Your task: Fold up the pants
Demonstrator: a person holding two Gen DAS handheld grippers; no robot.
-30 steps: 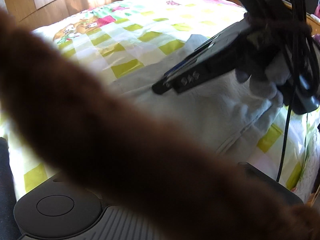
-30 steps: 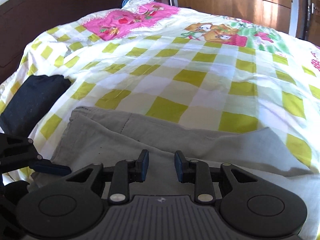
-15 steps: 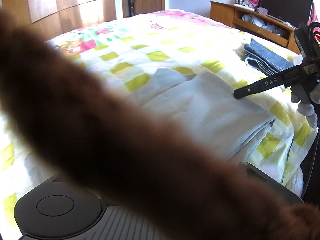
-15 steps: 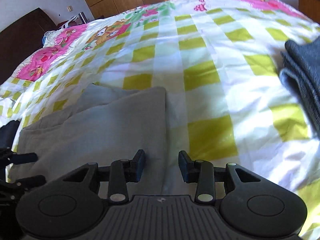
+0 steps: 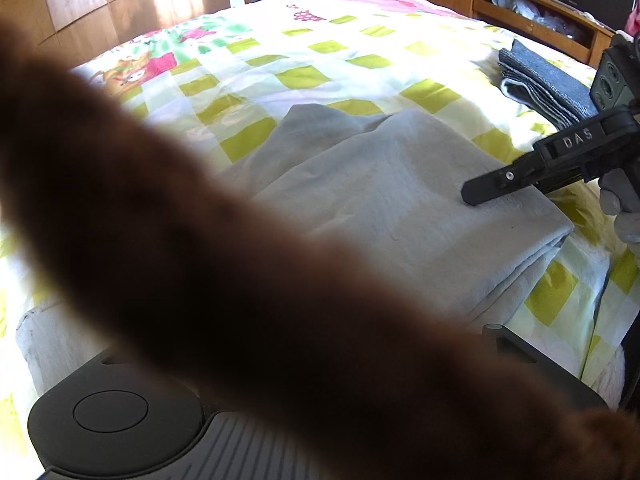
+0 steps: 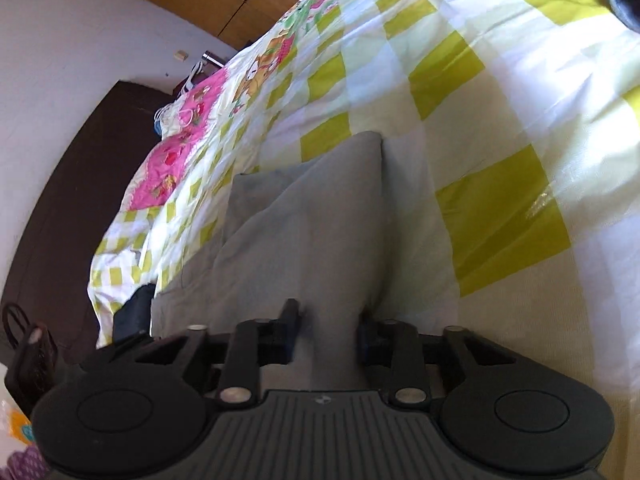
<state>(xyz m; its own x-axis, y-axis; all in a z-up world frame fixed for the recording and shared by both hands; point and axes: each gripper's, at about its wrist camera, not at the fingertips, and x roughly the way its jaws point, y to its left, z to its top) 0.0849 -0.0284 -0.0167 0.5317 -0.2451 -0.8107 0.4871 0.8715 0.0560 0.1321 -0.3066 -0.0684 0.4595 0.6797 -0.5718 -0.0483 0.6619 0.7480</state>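
Light grey pants (image 5: 392, 200) lie folded into a thick rectangle on the checkered bedspread (image 5: 312, 52). In the left wrist view a blurred brown furry sleeve (image 5: 224, 280) crosses the frame and hides my left gripper's fingers. My right gripper (image 5: 480, 192) reaches in from the right, its fingers over the pants' right end. In the right wrist view the right gripper (image 6: 328, 328) is open, with the grey pants (image 6: 304, 232) under and between its fingers (image 6: 290, 320); whether they touch the cloth I cannot tell.
A folded dark grey garment (image 5: 540, 76) lies on the bed at the far right. A wooden shelf unit (image 5: 520, 12) stands behind it. A dark folded item (image 6: 132, 316) lies at the bed's left edge, near a dark headboard (image 6: 72, 208).
The right gripper has rolled to a tilted view and lowered onto the pants' end. The left wrist camera has shifted slightly; the pants stay folded in place.
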